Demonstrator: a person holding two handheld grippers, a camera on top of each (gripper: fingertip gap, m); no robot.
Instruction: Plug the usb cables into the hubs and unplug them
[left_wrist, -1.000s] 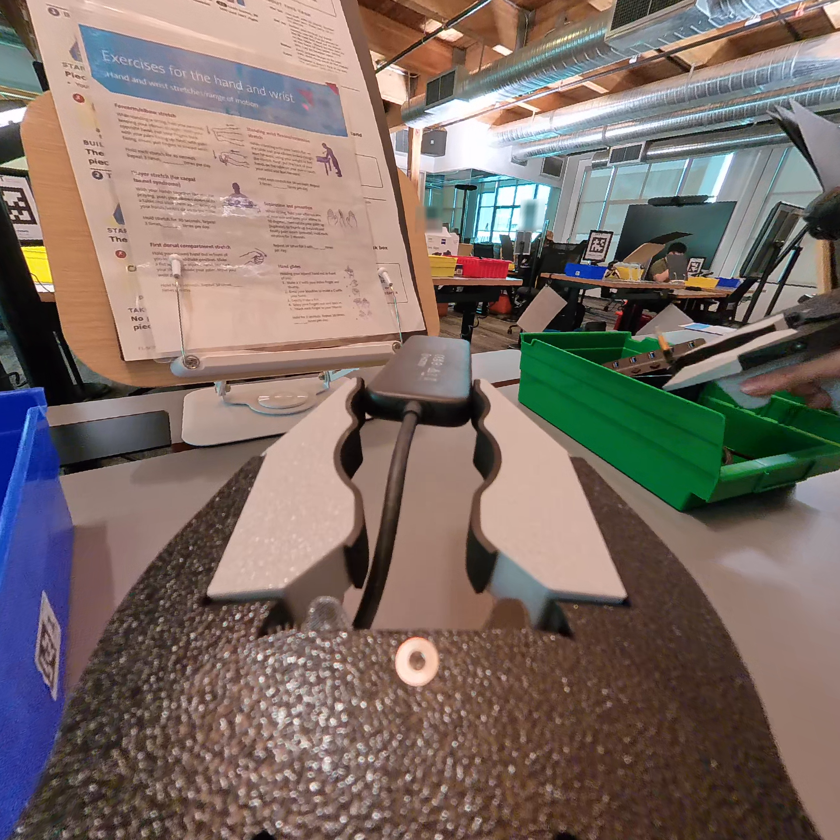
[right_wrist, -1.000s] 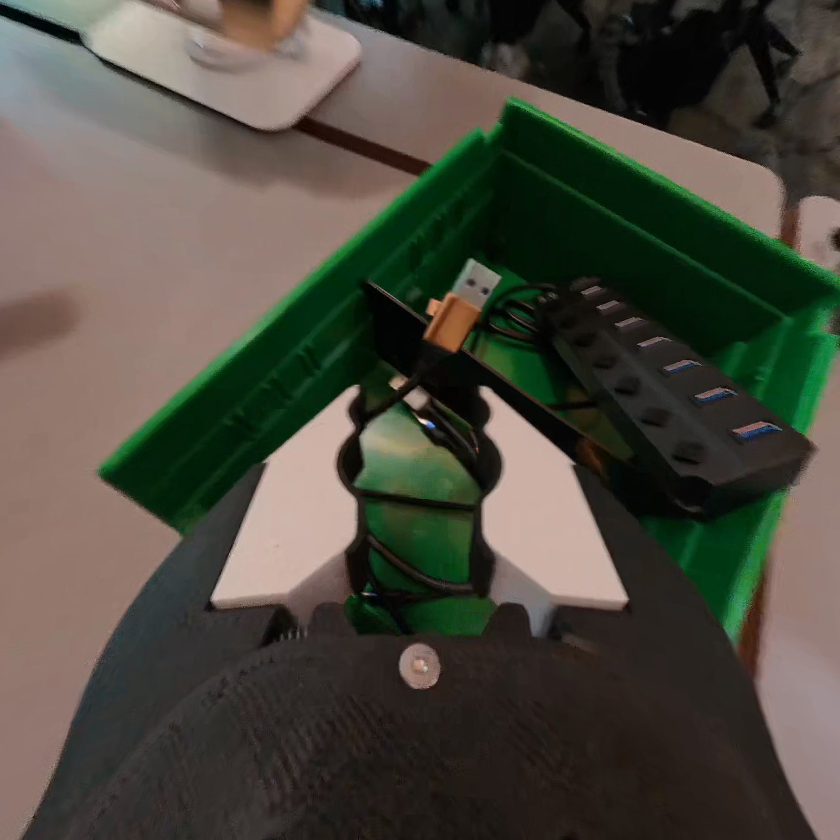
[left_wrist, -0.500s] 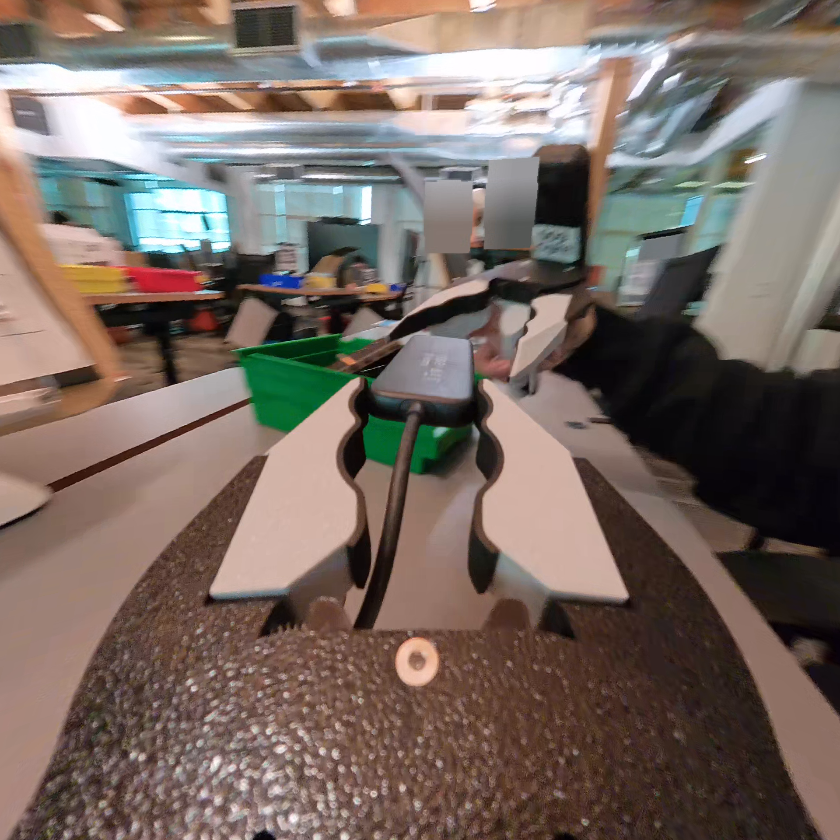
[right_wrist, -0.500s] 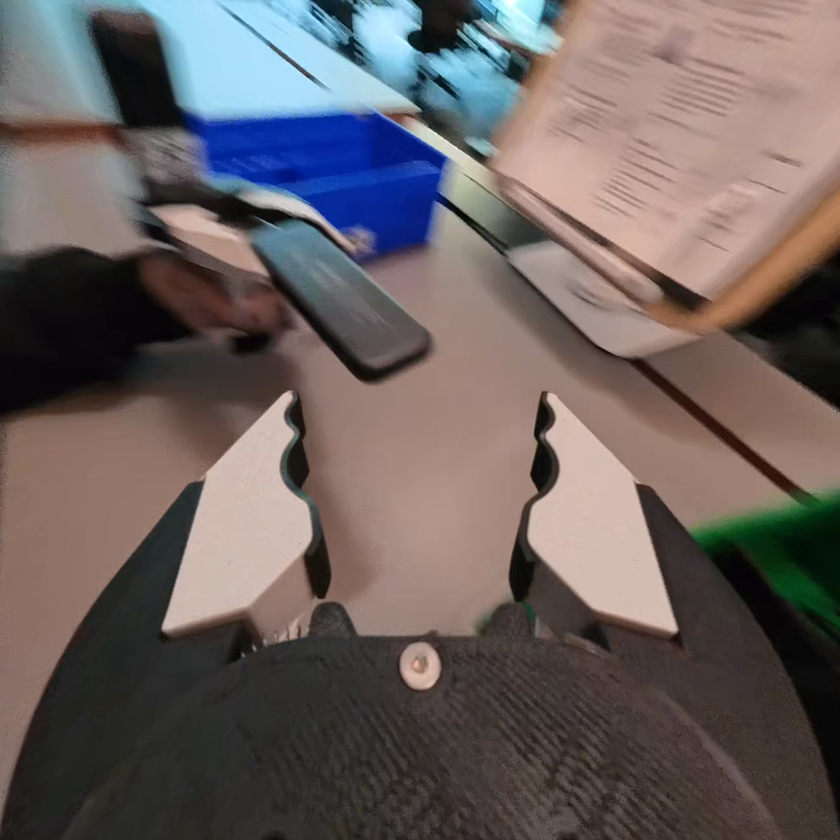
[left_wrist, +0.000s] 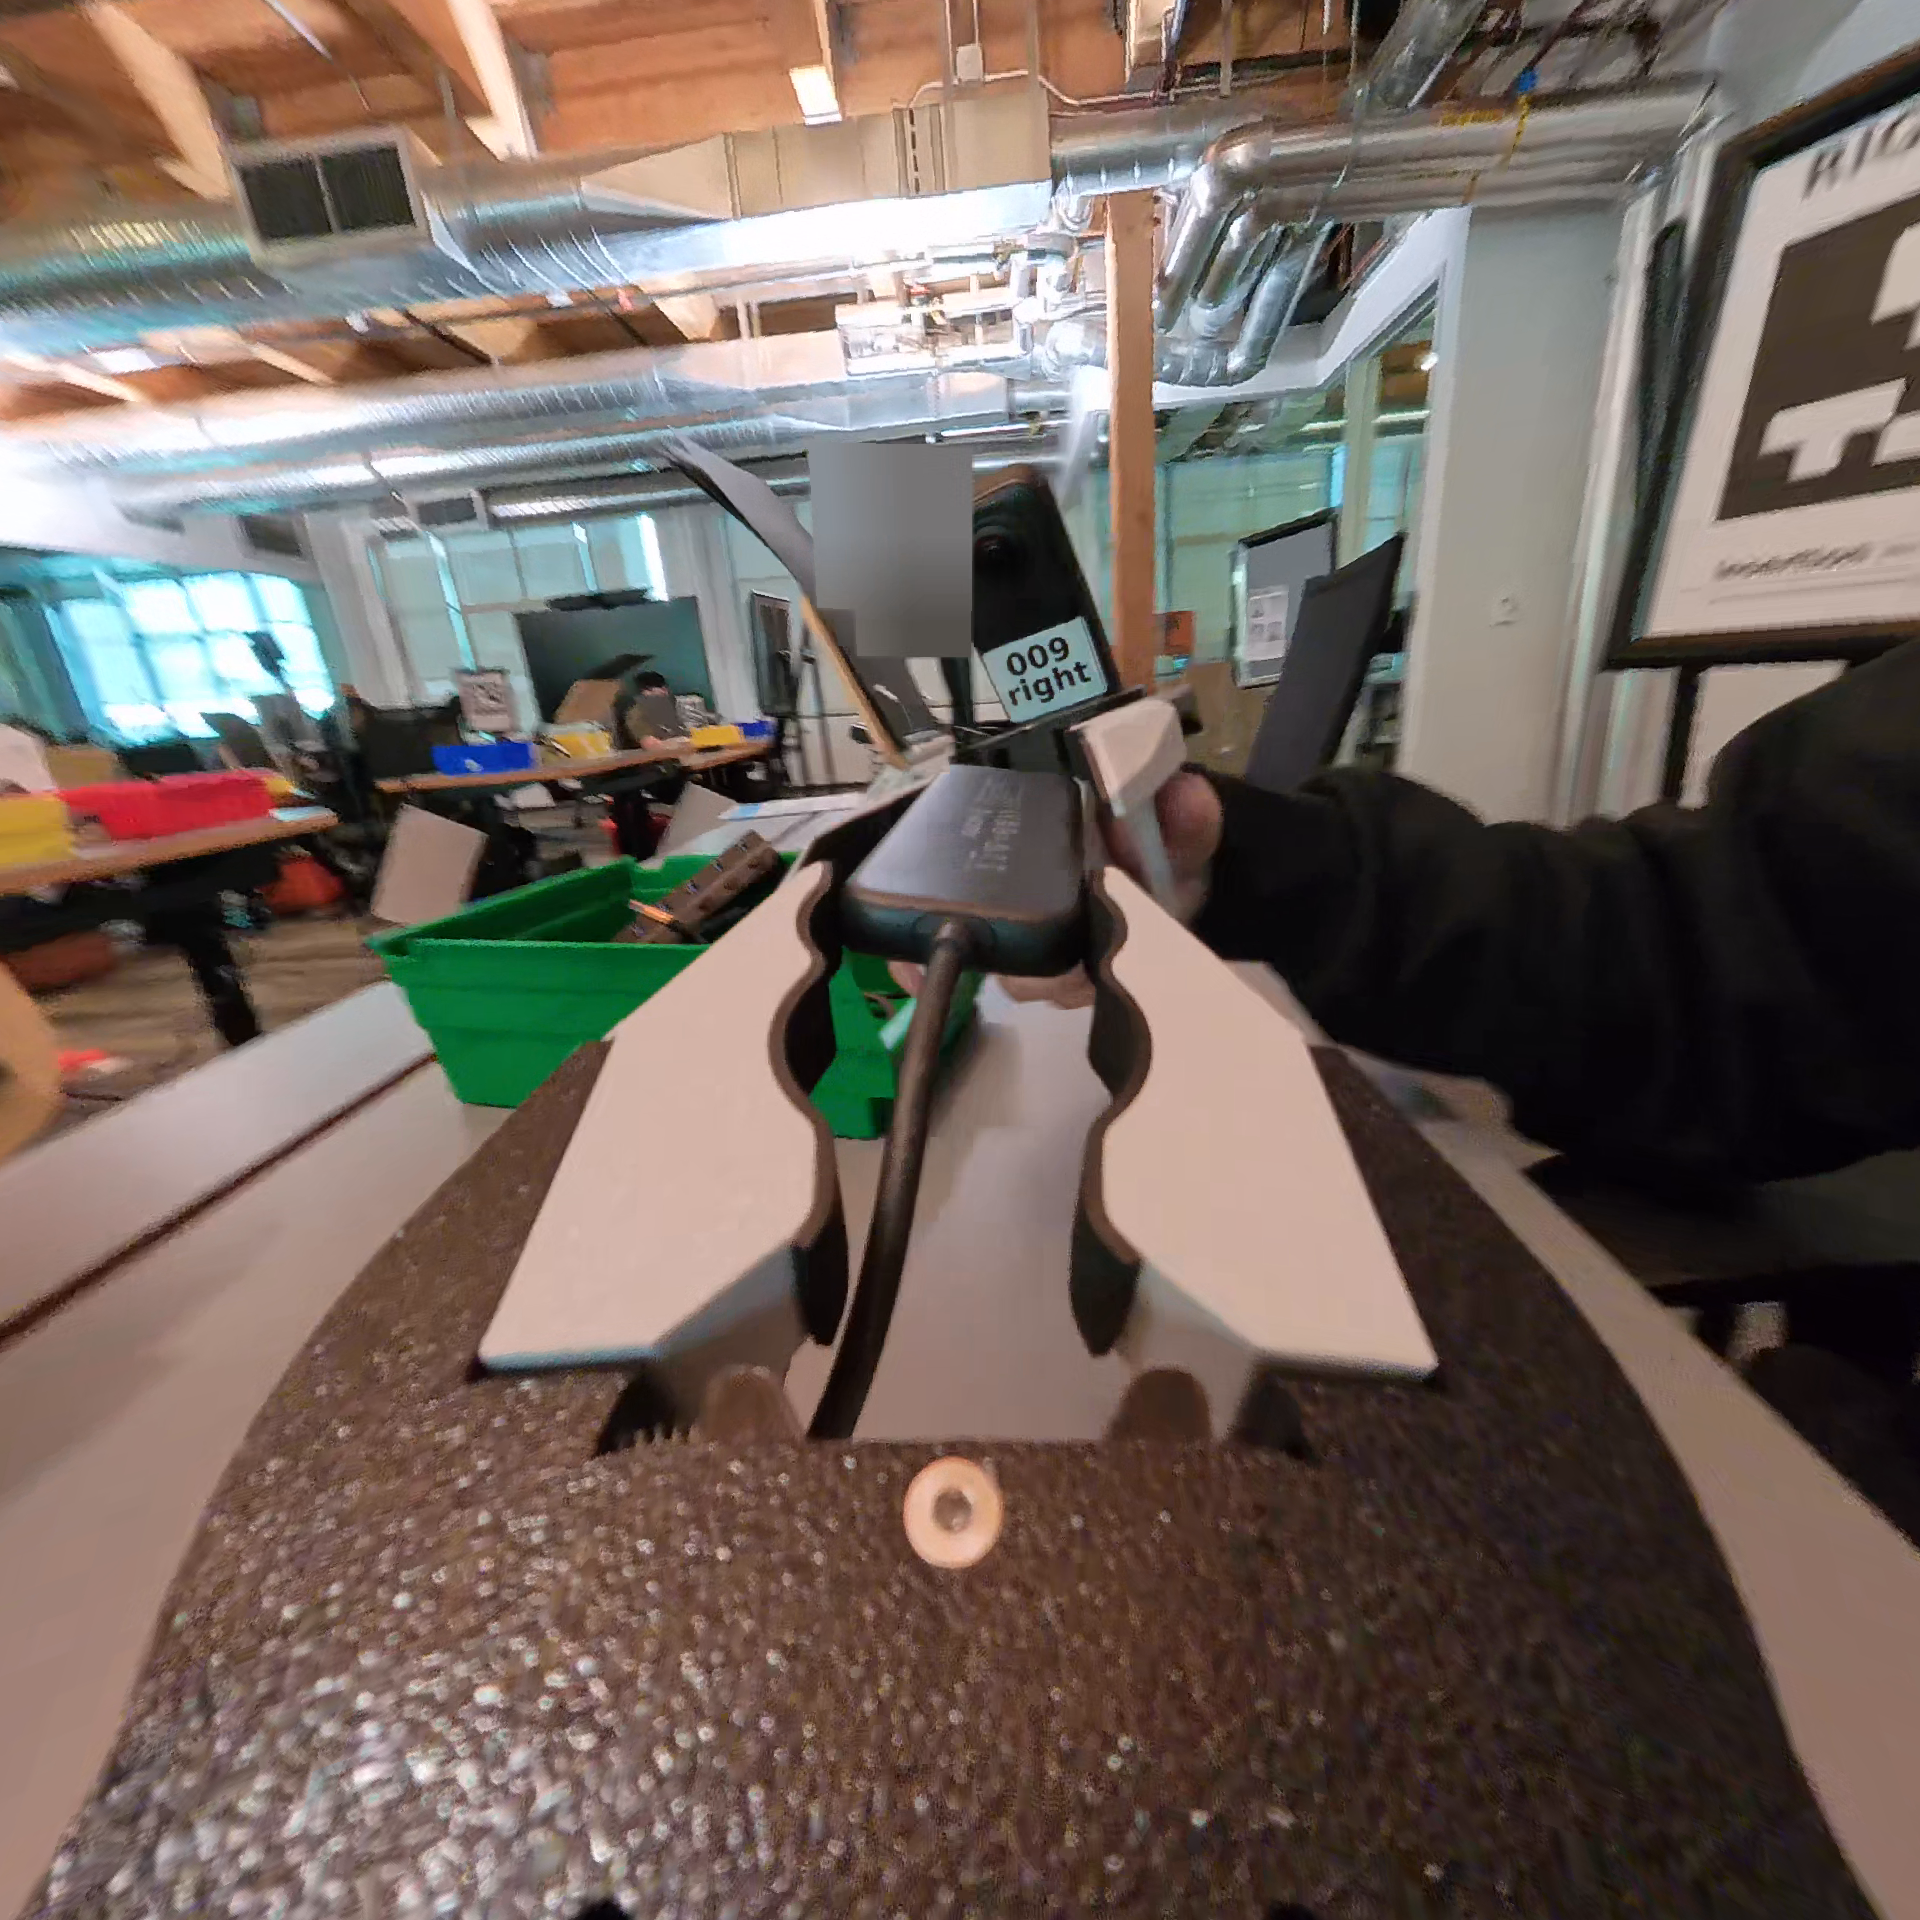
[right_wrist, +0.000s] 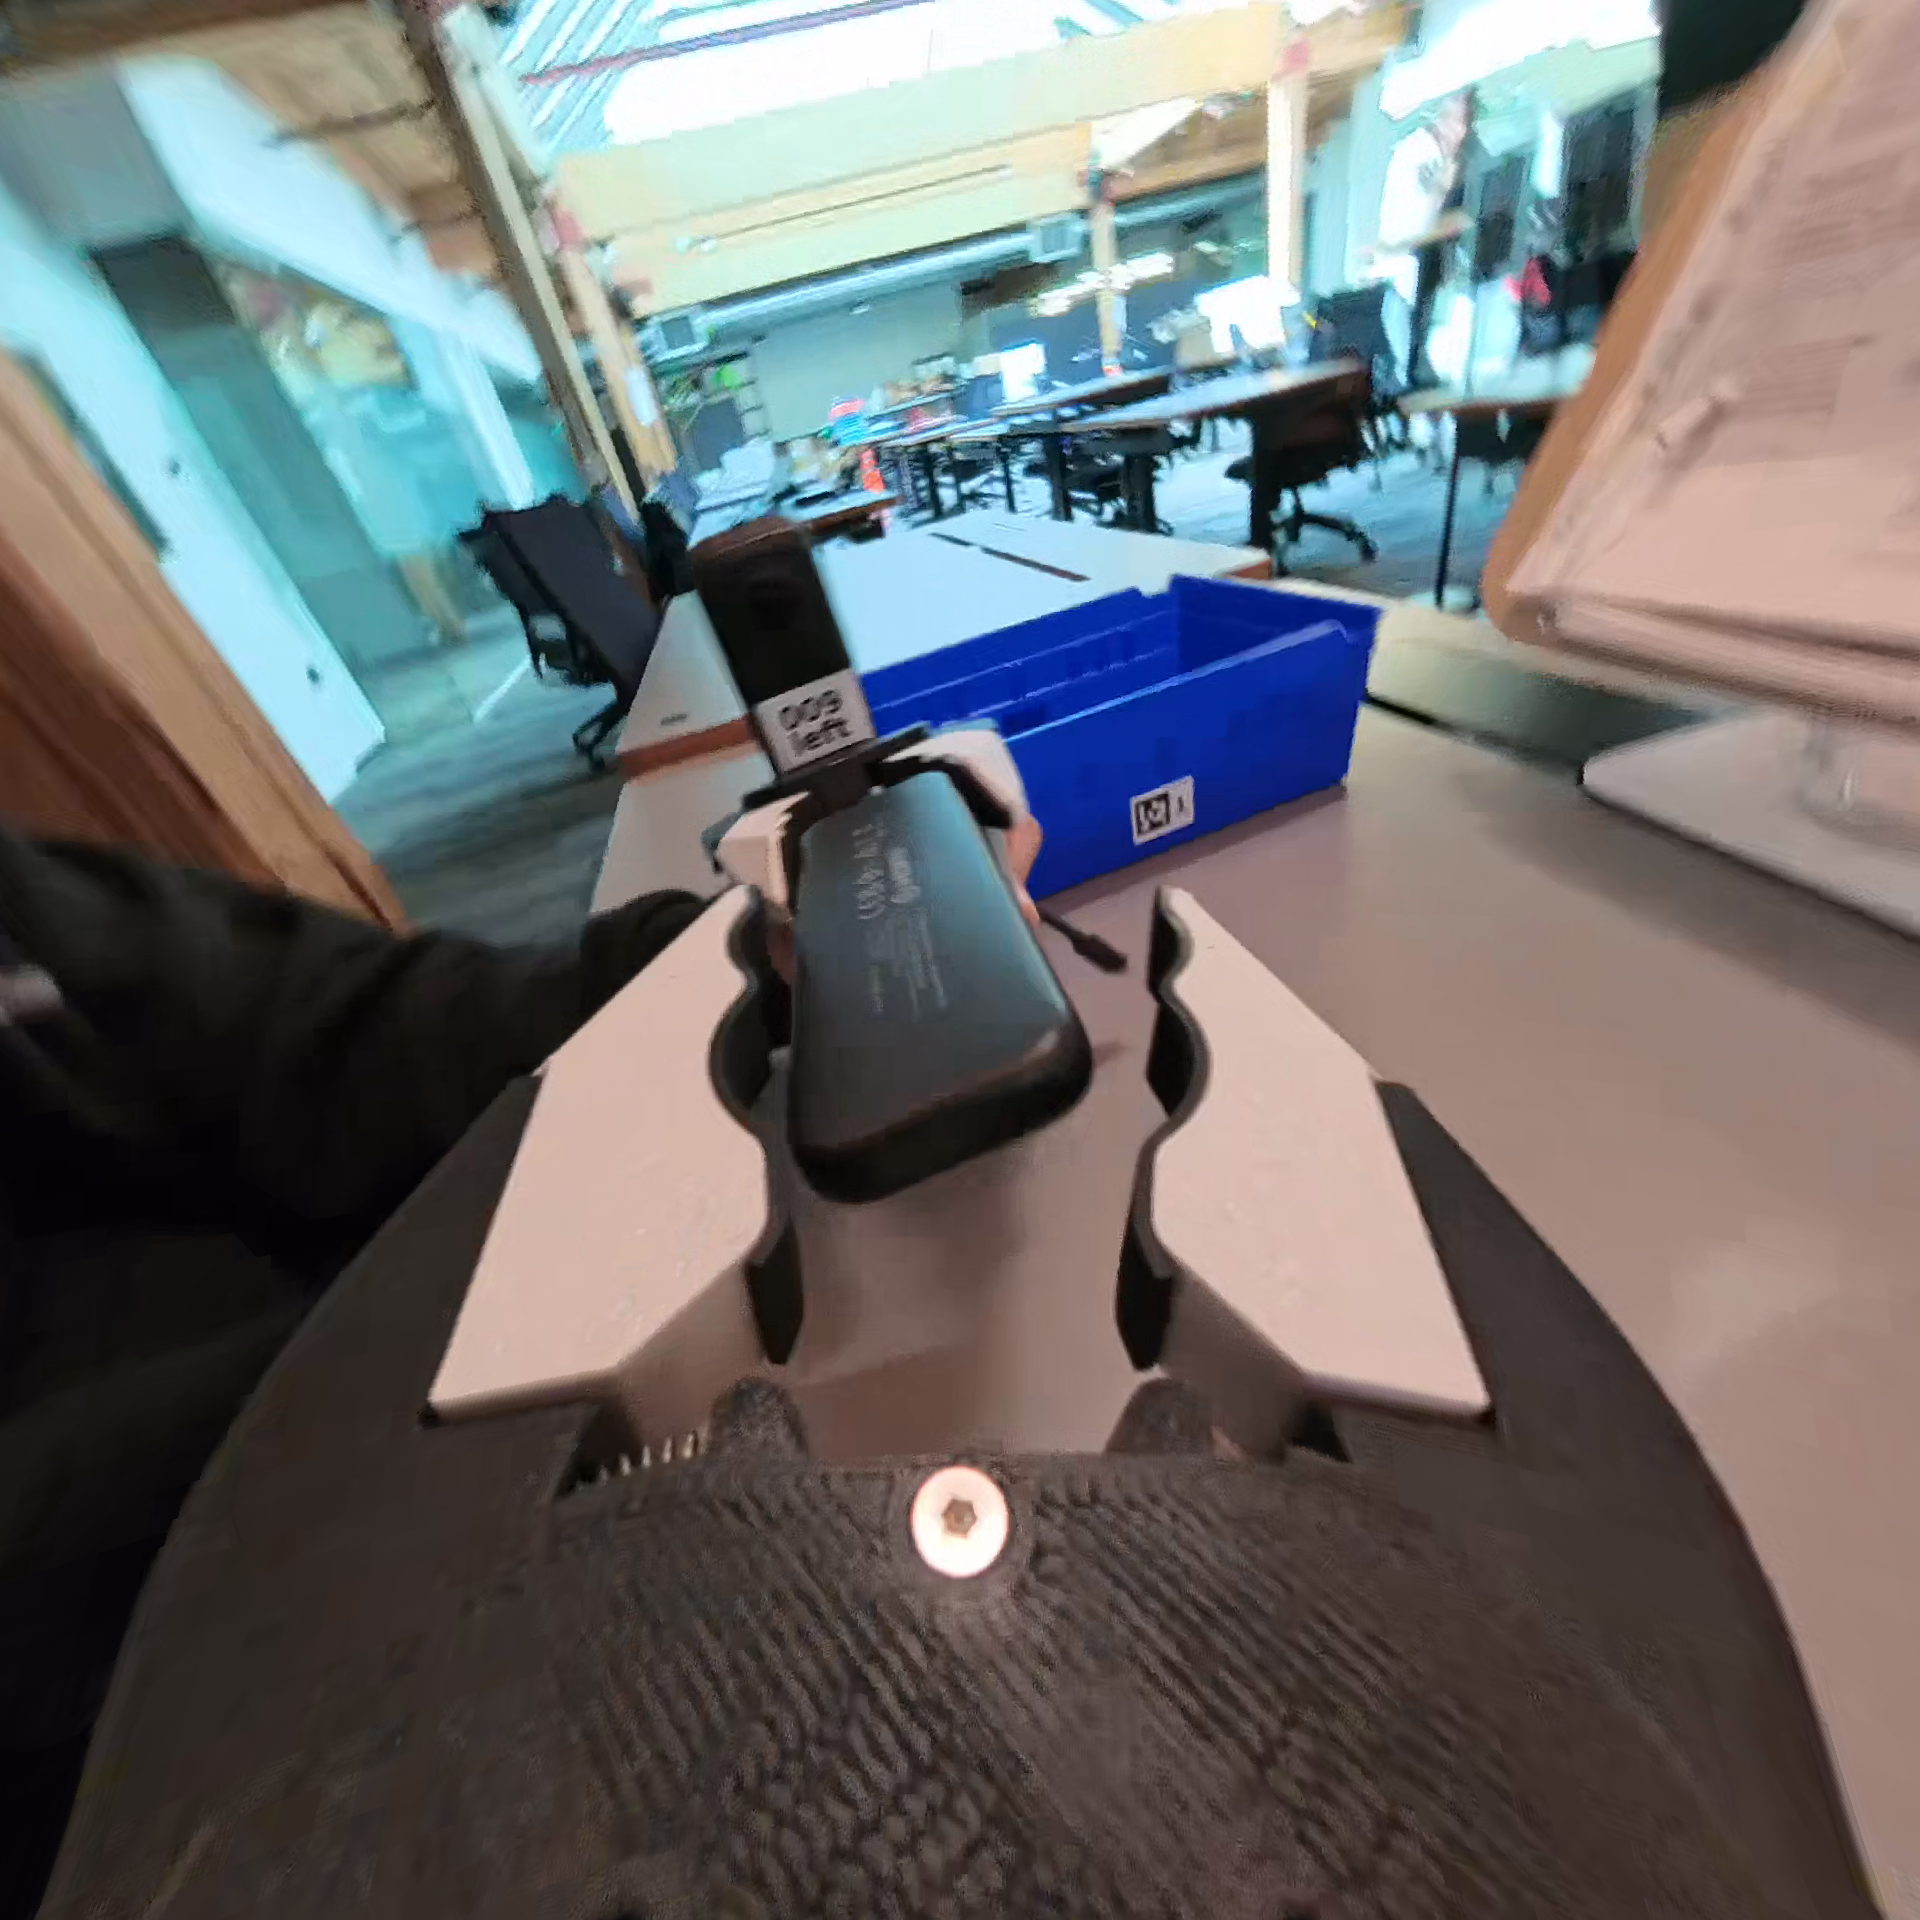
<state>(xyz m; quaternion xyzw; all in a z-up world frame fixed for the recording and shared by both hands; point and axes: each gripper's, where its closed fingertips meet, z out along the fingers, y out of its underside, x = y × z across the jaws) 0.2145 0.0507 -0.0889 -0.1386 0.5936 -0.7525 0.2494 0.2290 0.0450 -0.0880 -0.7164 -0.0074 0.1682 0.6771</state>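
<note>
My left gripper (left_wrist: 961, 883) is shut on the cable end of a flat black hub (left_wrist: 971, 852), held level above the table. The hub's black cable (left_wrist: 894, 1195) runs back between my fingers. My right gripper (right_wrist: 956, 914) faces it and is open, with the hub's free end (right_wrist: 925, 997) between its fingers; I cannot tell whether they touch it. The right gripper shows beyond the hub in the left wrist view (left_wrist: 997, 795), and the left gripper shows in the right wrist view (right_wrist: 873, 805). A thin black cable end (right_wrist: 1081, 940) lies past the hub.
A green bin (left_wrist: 499, 966) holding another black hub (left_wrist: 717, 883) and an orange-collared plug (left_wrist: 649, 914) stands left of the hub. A blue bin (right_wrist: 1195, 727) stands behind the left gripper. A document stand (right_wrist: 1714, 416) on a white base (right_wrist: 1766, 810) is at the right.
My right gripper left the green bin, opened and swung over to face the left one. My left gripper turned right with the hub, whose free end now lies between the right fingers.
</note>
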